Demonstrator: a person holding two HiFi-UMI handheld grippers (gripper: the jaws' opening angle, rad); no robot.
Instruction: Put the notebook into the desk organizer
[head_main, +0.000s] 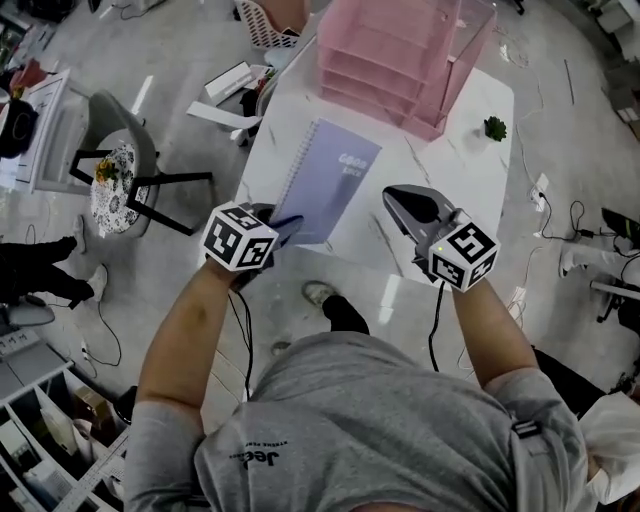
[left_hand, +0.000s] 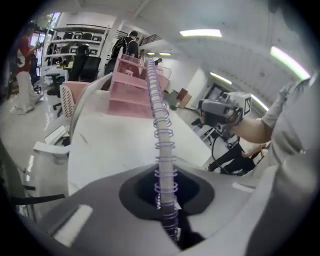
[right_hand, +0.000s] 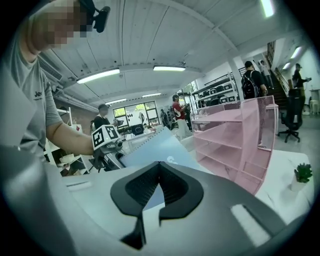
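The left claw (head_main: 280, 226) is clamped on the notebook (head_main: 328, 180) at the near end of its spiral edge. The book juts ahead of the jaws and tilts up off the table (head_main: 455, 170), probably to line it up with a shelf. The organizer (head_main: 400, 60) stands just past the book's far end. The right claw (head_main: 395, 195), beside the book, is closed on nothing, maybe ready to steady it. The table is white marble; a plant (head_main: 494, 127) sits ahead to the right. Around it is a workshop with a chair (head_main: 120, 165).

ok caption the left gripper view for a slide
Left gripper shut on the notebook at its spiral edge, pink desk organizer ahead on the table
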